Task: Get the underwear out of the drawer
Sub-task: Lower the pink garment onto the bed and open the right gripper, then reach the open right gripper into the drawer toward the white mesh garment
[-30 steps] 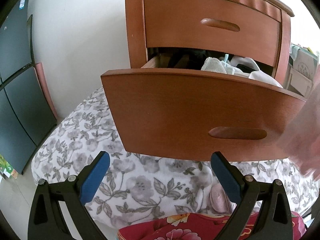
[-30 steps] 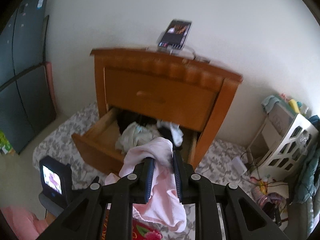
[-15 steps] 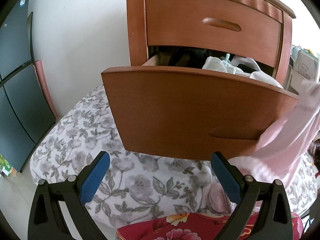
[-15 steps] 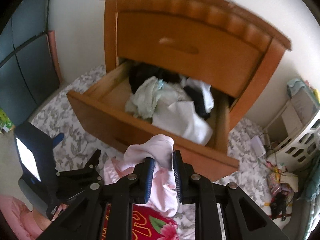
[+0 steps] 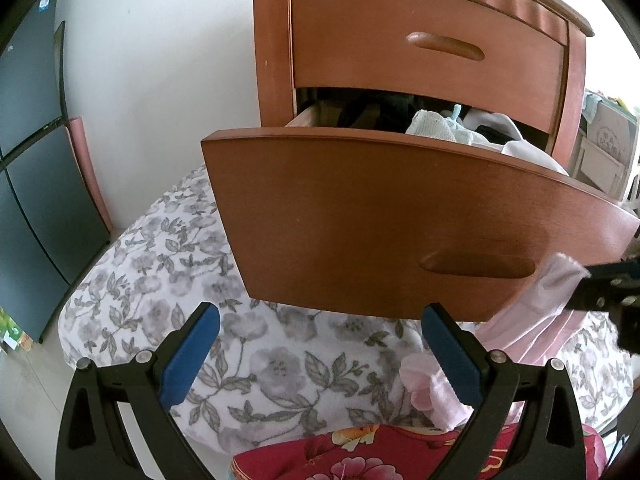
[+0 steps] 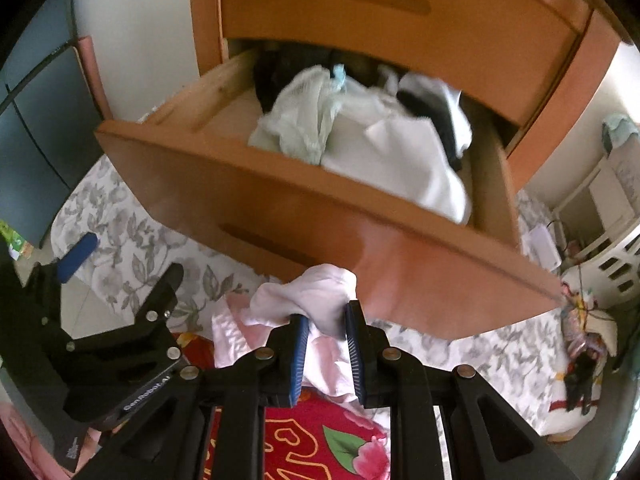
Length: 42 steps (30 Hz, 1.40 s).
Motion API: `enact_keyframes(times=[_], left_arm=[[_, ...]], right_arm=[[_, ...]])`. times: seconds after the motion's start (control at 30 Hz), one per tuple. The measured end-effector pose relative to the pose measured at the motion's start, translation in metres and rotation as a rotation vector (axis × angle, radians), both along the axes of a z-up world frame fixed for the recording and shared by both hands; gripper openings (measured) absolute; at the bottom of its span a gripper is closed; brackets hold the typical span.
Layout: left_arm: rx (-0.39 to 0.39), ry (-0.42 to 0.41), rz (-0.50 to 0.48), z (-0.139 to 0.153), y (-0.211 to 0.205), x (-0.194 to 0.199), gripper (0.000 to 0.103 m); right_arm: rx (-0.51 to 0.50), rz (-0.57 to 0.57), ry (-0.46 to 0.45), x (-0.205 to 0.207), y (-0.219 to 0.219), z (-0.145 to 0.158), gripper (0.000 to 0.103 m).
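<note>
A: Report the right gripper.

B: My right gripper [image 6: 326, 322] points steeply down in front of the drawer [image 6: 280, 208]. Its jaws pinch a pale pink piece of underwear [image 6: 316, 300]. The cloth bunches above the blue pads [image 6: 299, 354] and hangs below them, outside the drawer, over the floral bedding [image 6: 132, 248].

A: Report the left gripper.

B: My left gripper [image 5: 320, 354] sits low, facing the drawer front. Its jaws are spread wide with nothing between them. The wooden front panel fills the view above the pads.

A: Drawer contents?

B: The drawer is pulled out of the wooden cabinet [image 6: 400, 20]. A heap of white clothes [image 6: 400, 152] and dark clothes [image 6: 280, 68] lies inside, towards the back and right. The front left part of the drawer floor is bare. A second pink garment [image 5: 436, 392] lies on the bedding beside the right pad of my left gripper.
</note>
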<state>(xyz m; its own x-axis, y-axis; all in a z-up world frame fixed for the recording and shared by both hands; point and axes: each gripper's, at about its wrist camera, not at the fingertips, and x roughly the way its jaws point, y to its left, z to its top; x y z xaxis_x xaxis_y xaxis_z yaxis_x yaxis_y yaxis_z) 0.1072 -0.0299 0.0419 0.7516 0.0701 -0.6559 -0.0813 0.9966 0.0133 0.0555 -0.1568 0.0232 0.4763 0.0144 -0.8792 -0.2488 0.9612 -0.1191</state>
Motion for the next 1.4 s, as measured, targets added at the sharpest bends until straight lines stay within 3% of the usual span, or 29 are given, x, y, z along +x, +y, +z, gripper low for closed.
enact_keyframes(times=[0.13, 0.23, 0.3, 0.73, 0.83, 1.4], left_arm=[[0.000, 0.001, 0.000, 0.000, 0.000, 0.000, 0.101], [0.000, 0.001, 0.000, 0.000, 0.000, 0.000, 0.101], [0.001, 0.000, 0.000, 0.000, 0.000, 0.000, 0.101], [-0.001, 0.001, 0.000, 0.000, 0.000, 0.000, 0.101], [0.000, 0.001, 0.000, 0.000, 0.000, 0.000, 0.101], [-0.001, 0.001, 0.000, 0.000, 0.000, 0.000, 0.101]], right_arm=[[-0.003, -0.010, 0.024, 0.003, -0.002, -0.006, 0.023], [0.002, -0.021, 0.036, 0.003, -0.007, -0.007, 0.037], [0.006, -0.027, 0.046, 0.004, -0.010, -0.009, 0.071], [-0.033, 0.004, 0.095, 0.003, -0.008, -0.024, 0.088], [-0.036, 0.005, 0.091, 0.002, -0.009, -0.026, 0.103], [-0.038, -0.038, 0.105, 0.002, -0.026, -0.026, 0.103]])
